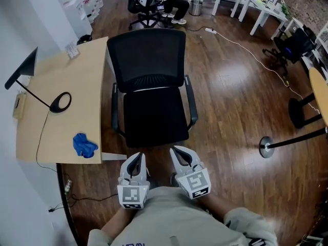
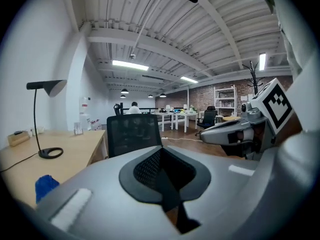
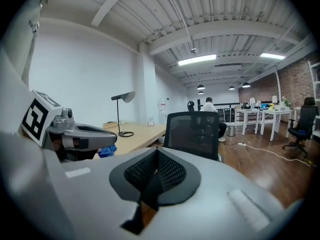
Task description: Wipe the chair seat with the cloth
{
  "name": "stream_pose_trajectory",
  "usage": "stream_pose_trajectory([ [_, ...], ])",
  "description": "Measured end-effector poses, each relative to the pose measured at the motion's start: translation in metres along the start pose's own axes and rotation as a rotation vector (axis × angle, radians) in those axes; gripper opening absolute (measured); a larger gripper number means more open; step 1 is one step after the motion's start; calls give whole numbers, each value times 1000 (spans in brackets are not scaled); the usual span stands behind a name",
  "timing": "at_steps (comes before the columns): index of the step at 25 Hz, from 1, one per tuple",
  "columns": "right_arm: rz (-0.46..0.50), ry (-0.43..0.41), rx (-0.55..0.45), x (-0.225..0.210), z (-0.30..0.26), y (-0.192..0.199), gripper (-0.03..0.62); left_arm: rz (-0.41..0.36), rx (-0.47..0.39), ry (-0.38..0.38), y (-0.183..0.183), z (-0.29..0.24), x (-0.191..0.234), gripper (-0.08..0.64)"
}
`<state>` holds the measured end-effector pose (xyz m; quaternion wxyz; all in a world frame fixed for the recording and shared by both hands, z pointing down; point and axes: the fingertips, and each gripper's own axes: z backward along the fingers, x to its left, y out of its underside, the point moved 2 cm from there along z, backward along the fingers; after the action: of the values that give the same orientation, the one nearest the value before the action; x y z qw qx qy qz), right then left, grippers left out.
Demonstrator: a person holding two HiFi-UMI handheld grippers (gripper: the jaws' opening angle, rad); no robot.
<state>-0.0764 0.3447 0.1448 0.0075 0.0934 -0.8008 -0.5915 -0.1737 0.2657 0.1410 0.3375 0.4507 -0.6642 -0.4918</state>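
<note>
A crumpled blue cloth [image 1: 84, 145] lies on a light wooden desk [image 1: 77, 76], near the desk's edge closest to the person and not far from the corner that faces the chair. Nothing touches it. A black mesh-backed office chair [image 1: 154, 118] with armrests stands on the dark wood floor just beside the desk's right edge, its seat bare. A black desk lamp [image 1: 60, 102] with a round base stands further back on the desk, toward its left edge.

The left gripper [image 1: 136, 158] and the right gripper [image 1: 179, 150] are held side by side close to the person's body, just in front of the seat's front edge. Each has its jaws pressed together with nothing between them.
</note>
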Motion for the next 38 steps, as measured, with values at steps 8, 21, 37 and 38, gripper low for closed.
stream_pose_trajectory([
  [8,-73,-21,-21,-18,67,22,0,-54,17,-85,-6,29,-58,5],
  [21,-37,-25,-34,17,96,10,0,-52,0,-31,-17,53,-77,5],
  [37,-75,127,-16,107,89,23,0,-35,-22,98,12,120,-16,5],
  [38,-67,125,-21,109,87,23,0,-38,-23,93,14,121,-12,5],
])
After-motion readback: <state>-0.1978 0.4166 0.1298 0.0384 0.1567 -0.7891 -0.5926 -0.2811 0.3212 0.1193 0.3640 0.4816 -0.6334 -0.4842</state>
